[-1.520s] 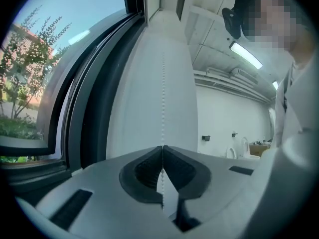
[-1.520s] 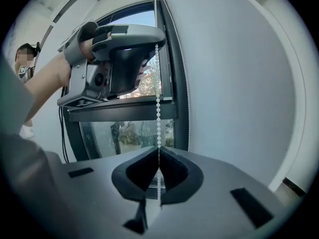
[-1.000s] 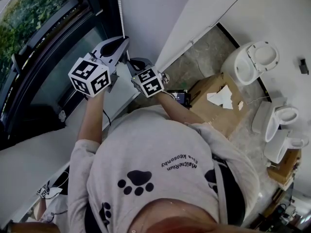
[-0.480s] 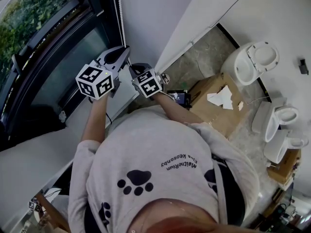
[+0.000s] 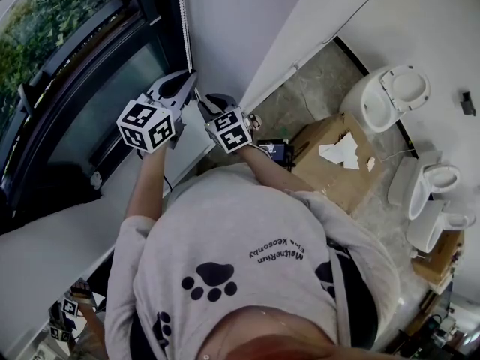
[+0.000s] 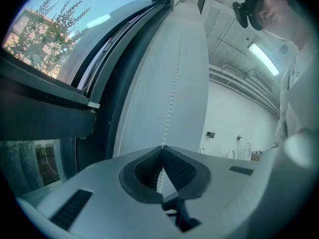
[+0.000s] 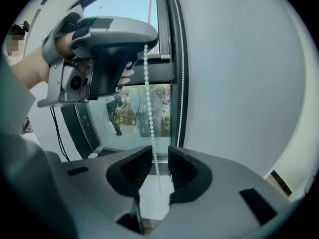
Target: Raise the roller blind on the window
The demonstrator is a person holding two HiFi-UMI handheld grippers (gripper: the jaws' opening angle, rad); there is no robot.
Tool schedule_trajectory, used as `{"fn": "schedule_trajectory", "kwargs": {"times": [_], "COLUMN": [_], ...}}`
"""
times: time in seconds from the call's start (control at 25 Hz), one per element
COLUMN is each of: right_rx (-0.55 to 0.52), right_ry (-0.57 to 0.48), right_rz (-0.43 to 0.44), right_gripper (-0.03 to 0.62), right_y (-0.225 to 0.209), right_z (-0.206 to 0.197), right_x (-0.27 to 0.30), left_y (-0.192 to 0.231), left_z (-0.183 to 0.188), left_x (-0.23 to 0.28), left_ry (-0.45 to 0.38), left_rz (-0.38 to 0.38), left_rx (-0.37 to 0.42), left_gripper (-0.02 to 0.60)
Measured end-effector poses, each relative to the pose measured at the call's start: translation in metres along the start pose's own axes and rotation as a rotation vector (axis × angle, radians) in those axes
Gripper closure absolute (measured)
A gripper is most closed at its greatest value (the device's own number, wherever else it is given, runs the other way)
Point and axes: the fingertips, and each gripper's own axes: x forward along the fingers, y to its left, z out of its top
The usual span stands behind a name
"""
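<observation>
The chain [image 7: 147, 83] hangs at the wall-side edge of the window [image 5: 67, 58]. The left tongs [image 6: 162, 148] stay clenched on it, a little lower than a second ago. Below them, the right tongs [image 7: 159, 159] have just sprung apart, and the chain runs loose between them.

Grey paw-print T-shirt [image 5: 240, 231] was worn.
Left gripper [image 6: 162, 148] and right gripper [image 7: 159, 156] were moulded grey, each capped by a black-and-white cube [image 5: 146, 124].
</observation>
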Motion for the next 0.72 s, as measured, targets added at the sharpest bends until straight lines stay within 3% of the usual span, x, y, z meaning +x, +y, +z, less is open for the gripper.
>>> {"fn": "schedule_trajectory", "kwargs": {"times": [0.36, 0.56, 0.72], "right_rx": [-0.005, -0.020, -0.031], "right_ry": [-0.241, -0.366, -0.429], "right_rz": [-0.092, -0.167, -0.204], "right_gripper": [0.496, 0.505, 0.519], "right_y": [-0.012, -0.022, -0.026], "right_z": [0.076, 0.116, 0.138], "right_x": [-0.048, -0.079, -0.098], "left_y": [0.000, 0.010, 0.016], "left_z": [0.004, 0.008, 0.008], "left_x": [0.003, -0.001, -0.001], "left_ry": [-0.013, -0.050, -0.035], "left_rz": [0.008, 0.098, 0.156], "left_rx": [0.025, 0.092, 0.144], "left_gripper": [0.569, 0.569, 0.568]}}
